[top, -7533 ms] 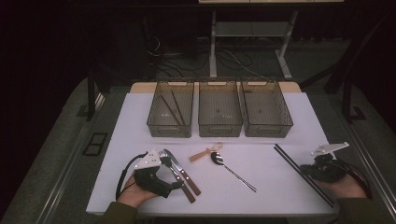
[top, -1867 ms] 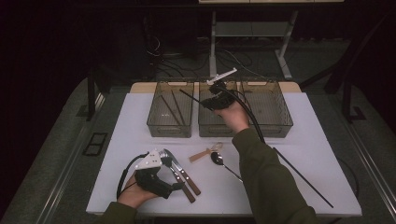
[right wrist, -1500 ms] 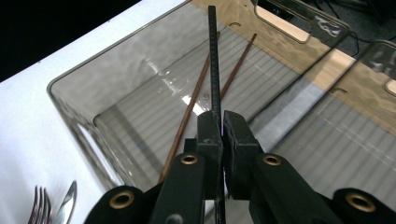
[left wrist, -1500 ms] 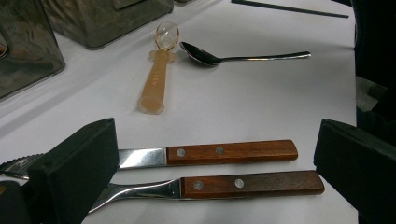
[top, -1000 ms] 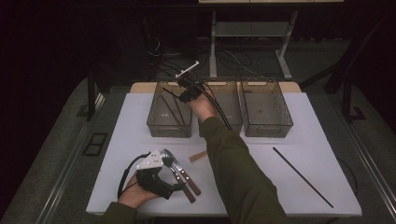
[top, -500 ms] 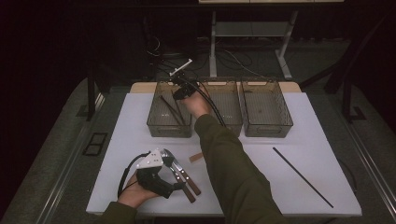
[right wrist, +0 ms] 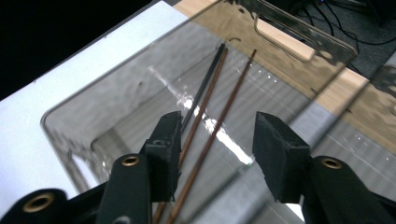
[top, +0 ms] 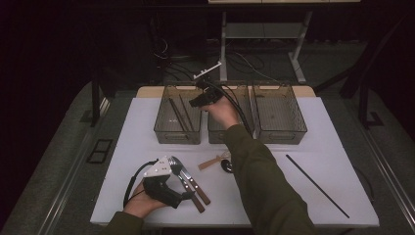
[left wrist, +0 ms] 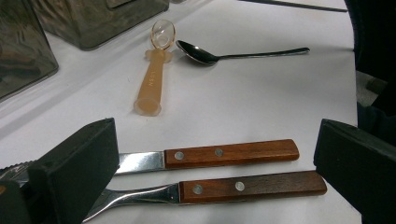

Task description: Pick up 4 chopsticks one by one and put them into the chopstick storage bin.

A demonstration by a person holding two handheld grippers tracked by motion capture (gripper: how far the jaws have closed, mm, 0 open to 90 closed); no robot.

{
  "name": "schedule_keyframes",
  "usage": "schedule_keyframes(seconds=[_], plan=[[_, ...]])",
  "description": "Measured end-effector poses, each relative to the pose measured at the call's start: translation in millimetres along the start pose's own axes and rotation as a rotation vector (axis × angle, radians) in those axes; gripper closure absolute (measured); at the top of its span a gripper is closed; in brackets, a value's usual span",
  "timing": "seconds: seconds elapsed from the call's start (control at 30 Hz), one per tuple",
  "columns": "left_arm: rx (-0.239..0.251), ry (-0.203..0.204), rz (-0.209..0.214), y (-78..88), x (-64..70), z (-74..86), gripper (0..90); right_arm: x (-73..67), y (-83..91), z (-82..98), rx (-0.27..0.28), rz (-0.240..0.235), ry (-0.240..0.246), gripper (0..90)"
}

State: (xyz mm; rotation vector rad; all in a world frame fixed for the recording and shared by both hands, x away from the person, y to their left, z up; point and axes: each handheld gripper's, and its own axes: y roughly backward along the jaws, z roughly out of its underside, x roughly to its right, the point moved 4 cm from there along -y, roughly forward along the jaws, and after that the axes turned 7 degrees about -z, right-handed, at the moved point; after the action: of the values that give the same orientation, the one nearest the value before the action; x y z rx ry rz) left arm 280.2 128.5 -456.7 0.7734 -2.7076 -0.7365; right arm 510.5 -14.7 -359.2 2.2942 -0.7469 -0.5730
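Observation:
My right gripper [top: 196, 102] [right wrist: 219, 140] hovers over the left clear bin [top: 161, 128] [right wrist: 93, 107]. Its jaws have just been opening and stand open with nothing between them. In the bin below lie a black chopstick [right wrist: 205, 88] and two brown chopsticks [right wrist: 233, 88] [top: 177, 113]. A second black chopstick [top: 315, 185] lies on the white table at the right. My left gripper [top: 183, 195] [left wrist: 219, 144] rests on the table, open, with the wood-handled knife [left wrist: 229, 153] and fork [left wrist: 247, 185] [top: 188, 183] lying between its jaws, untouched.
Middle bin [top: 215, 138] and right bin [top: 279, 132] stand beside the left one at the back. A tan plastic spoon [left wrist: 154, 74] [top: 211, 161] and a metal spoon [left wrist: 224, 53] lie mid-table, partly under my right sleeve [top: 254, 176] in the high view.
The right gripper let the black chopstick go into the left bin, opened its jaws and drew back a little to the right and up. The left gripper stayed put.

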Motion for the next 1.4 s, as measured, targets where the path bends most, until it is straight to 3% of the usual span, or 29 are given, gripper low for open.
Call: schedule_keyframes(seconds=[0.33,0.53,0.77,1.1,1.4], plan=[[0.005,0.009,0.005,0.4,1.6,0.1,0.0,4.5,45.5,29.0,0.043,-0.026,0.016,45.0],[0.007,0.001,0.008,1.5,1.4,0.1,0.0,8.1,70.8,49.7,0.059,0.013,0.039,41.7],[0.003,0.008,0.005,1.7,1.2,0.4,0.0,17.5,95.8,78.2,0.054,0.009,0.027,40.8],[0.003,0.014,-0.003,0.9,0.1,1.3,0.0,23.5,131.2,127.3,0.068,0.000,0.037,39.1],[0.002,0.023,-0.007,1.6,-1.0,2.0,0.0,31.9,155.9,175.5,0.057,0.020,0.045,38.7]])
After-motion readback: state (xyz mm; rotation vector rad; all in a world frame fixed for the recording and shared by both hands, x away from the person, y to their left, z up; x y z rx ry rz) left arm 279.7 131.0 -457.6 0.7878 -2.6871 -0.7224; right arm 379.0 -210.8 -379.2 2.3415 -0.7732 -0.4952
